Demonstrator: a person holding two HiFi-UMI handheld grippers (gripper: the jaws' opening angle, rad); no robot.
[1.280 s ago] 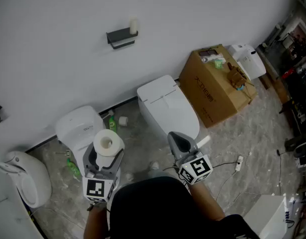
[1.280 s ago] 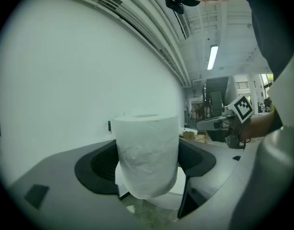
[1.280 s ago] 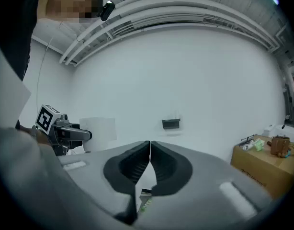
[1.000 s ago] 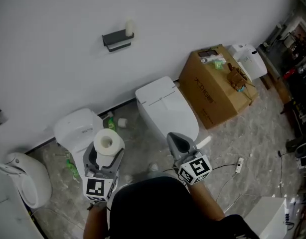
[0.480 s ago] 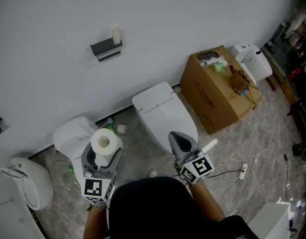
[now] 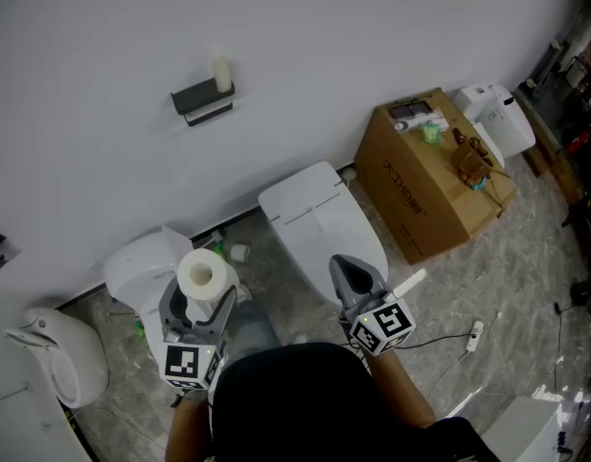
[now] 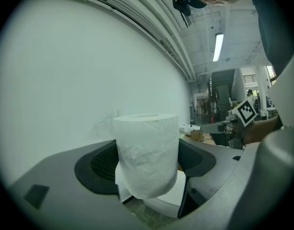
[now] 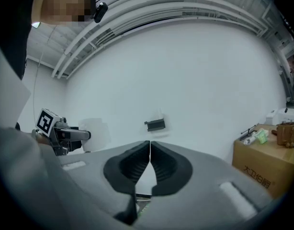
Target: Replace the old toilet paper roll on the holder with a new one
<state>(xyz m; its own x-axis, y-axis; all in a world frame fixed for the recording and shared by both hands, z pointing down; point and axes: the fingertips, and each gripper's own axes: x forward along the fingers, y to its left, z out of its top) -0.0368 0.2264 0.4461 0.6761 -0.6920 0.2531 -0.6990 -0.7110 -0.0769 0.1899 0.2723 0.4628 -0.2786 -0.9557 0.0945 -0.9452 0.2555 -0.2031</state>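
Fairly bright, even light fills the room, a ceiling strip lamp glaring above and to the right of the left gripper, shadows falling soft on the white wall, while both gripper views bulge and darken to black at their corners, with the nearest jaw surfaces blurred.

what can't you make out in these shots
Pale old roll on the dark wall holder: head view, too small to judge paper left.
Small items on the brown cardboard box: head view, too small to name.
Floor at the person's feet: head view, hidden by their own body.
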